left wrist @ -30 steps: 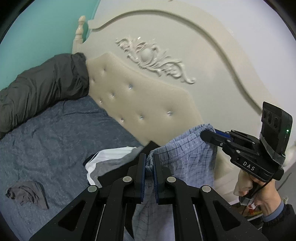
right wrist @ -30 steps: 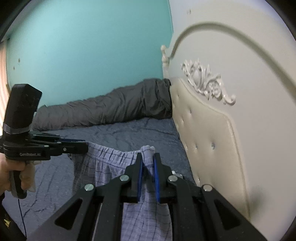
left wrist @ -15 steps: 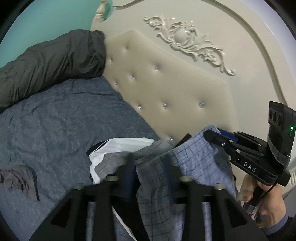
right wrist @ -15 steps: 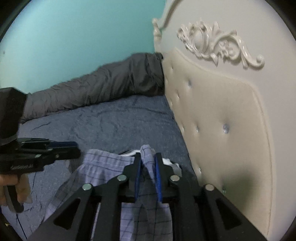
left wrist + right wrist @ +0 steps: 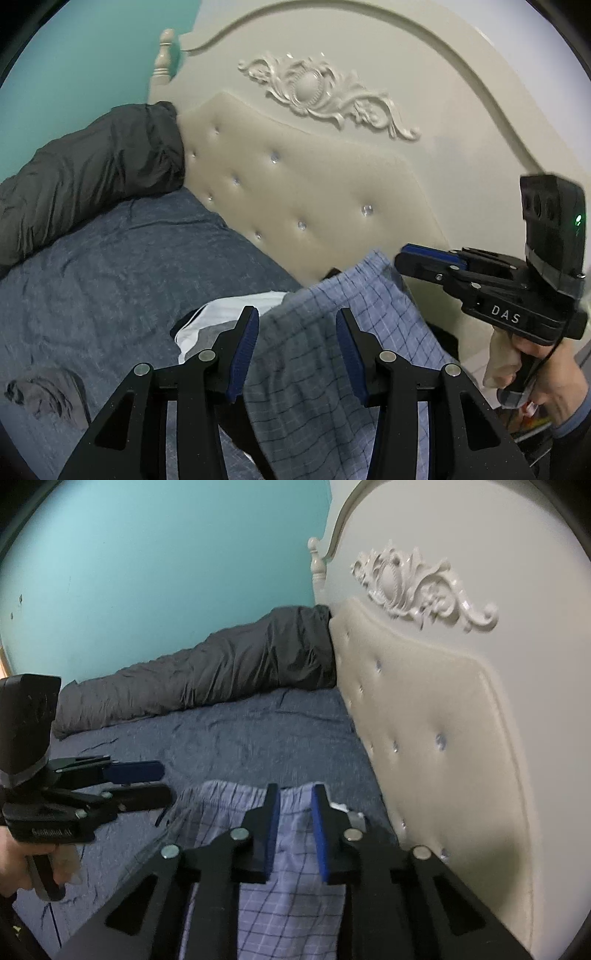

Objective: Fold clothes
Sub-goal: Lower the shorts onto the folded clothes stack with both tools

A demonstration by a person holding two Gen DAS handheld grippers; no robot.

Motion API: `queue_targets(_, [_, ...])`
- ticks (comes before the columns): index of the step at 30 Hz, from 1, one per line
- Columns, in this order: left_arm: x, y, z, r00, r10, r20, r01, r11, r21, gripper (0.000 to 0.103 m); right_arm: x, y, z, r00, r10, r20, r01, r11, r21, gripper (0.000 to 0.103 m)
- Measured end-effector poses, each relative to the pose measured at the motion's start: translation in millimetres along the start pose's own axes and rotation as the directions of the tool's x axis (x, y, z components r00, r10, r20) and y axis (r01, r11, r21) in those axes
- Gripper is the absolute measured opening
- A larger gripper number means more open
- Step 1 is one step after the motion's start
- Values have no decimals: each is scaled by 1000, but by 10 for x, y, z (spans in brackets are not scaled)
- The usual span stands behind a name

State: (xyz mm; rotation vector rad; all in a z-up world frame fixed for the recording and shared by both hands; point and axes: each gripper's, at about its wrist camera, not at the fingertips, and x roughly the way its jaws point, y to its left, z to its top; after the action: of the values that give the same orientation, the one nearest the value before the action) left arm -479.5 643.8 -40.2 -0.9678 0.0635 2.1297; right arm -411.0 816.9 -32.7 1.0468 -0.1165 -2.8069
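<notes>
The left gripper [image 5: 295,354] stood with its jaws apart over the blue checked shorts [image 5: 332,350], the pads clear of the cloth. The shorts lay across a white and grey garment [image 5: 210,325] on the blue bedspread [image 5: 110,266], near the tufted headboard [image 5: 314,184]. At right, a hand [image 5: 546,376] held the right gripper [image 5: 421,260] beside the shorts' far corner; a crumpled grey cloth [image 5: 44,395] lay left

A teal wall [image 5: 155,572] fills the far left of the room. Against it stands a cream headboard [image 5: 424,92], curved along the top, with a carved scroll ornament [image 5: 321,92] and a turned post [image 5: 164,55] at its corner. Below sits a tufted, buttoned panel [image 5: 303,192]. The bed [image 5: 110,266] wears a wrinkled blue-grey sheet, and a dark grey duvet [image 5: 221,668] lies rolled along the far edge. Light is soft, even.
</notes>
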Motion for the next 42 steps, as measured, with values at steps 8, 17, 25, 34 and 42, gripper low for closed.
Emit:
queue_targets(8, [449, 106, -106, 993, 58, -99, -57, 998, 9, 47, 495, -134, -84, 987, -68, -147, 72, 997, 21, 9])
queue_targets(17, [462, 133, -185, 988, 78, -131, -77, 997, 12, 47, 510, -189, -187, 982, -83, -170, 94, 994, 56, 7])
queue_targets(25, [-91, -80, -267, 997, 27, -68, -25, 999, 28, 47, -52, -155, -199, 999, -17, -33, 20, 996, 88, 7])
queue_targets(34, [-22, -271, -717, 990, 8, -139, -6, 1000, 21, 47, -156, 85, -744, 996, -7, -92, 12, 998, 56, 7])
queue_targets(42, [-37, -217, -924, 992, 24, -126, -27, 999, -19, 47, -209, 48, -894, 996, -34, -77, 41, 995, 91, 7])
